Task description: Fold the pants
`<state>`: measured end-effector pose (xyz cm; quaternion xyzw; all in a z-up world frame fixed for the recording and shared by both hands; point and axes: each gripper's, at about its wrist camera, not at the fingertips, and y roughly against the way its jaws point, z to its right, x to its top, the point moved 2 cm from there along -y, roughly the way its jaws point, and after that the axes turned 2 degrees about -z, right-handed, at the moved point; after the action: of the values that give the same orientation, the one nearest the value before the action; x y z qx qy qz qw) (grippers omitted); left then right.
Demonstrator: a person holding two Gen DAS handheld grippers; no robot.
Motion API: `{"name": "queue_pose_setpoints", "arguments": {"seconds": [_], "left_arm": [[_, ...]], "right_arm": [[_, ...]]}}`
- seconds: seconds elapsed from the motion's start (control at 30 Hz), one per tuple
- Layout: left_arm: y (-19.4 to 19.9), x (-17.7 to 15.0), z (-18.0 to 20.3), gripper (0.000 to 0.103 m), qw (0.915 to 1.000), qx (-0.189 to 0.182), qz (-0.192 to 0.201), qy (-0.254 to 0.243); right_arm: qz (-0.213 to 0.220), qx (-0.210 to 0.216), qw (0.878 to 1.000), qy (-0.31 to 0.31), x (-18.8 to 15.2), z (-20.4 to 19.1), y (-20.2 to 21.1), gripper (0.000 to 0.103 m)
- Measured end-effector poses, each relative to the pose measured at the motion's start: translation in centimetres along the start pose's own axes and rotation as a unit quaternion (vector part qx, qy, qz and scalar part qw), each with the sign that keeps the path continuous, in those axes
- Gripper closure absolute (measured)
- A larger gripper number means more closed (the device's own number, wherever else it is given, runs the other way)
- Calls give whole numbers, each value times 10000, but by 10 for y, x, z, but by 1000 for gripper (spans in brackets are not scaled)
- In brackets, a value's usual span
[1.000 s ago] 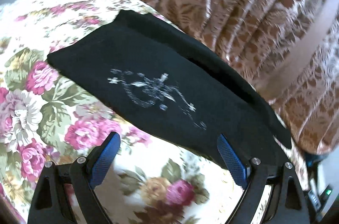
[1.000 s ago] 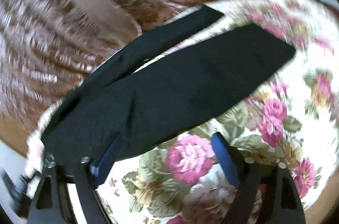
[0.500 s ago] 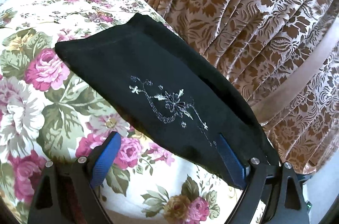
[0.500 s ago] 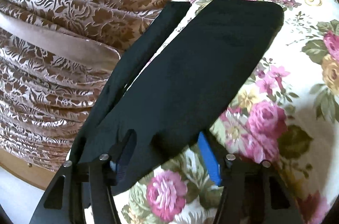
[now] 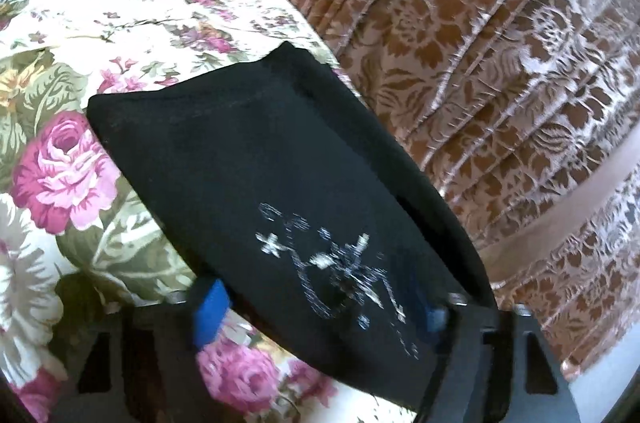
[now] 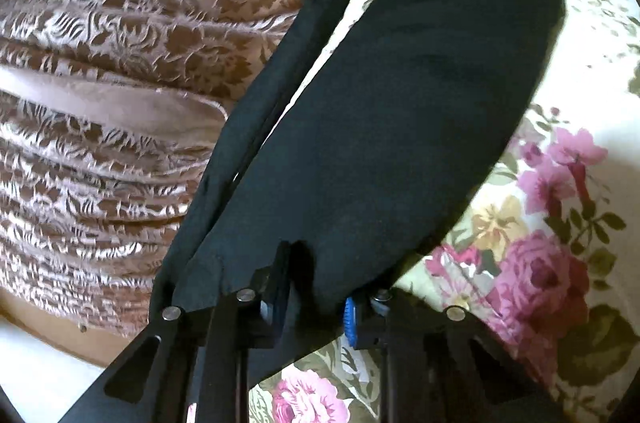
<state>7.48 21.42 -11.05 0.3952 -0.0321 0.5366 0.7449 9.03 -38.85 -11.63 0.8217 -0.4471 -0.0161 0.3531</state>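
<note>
On the floral bed, both tongs have been closing: right tongs pinch the pants; left tongs straddle them, not yet gripping. Clamp fully before lifting.

My right claw has just been closing, and a bunched fold of the black fabric pants now sits between its blue-padded fingers, apparently pinched. From the claw, the wide pants leg runs up and away across the cream bedspread printed with pink roses, ending in a rounded hem at the far end. A narrower black strip of the pants lies just beside that leg on its left, a thin gap between them. Left of the pants hangs a brown and silver floral curtain.
</note>
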Motion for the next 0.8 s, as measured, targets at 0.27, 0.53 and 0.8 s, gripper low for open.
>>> {"name": "queue_pose_setpoints", "arguments": {"seconds": [0.27, 0.53, 0.8], "left_arm": [[-8, 5, -15, 85, 9990, 308, -151, 289], [5, 12, -7, 96, 9996, 176, -188, 79], [46, 20, 11, 97, 9996, -181, 4, -211]], "right_arm": [[72, -123, 9996, 228, -2, -2, -4, 92], [297, -312, 9982, 418, -3, -9, 1, 95], [687, -215, 9940, 822, -3, -27, 35, 95]]}}
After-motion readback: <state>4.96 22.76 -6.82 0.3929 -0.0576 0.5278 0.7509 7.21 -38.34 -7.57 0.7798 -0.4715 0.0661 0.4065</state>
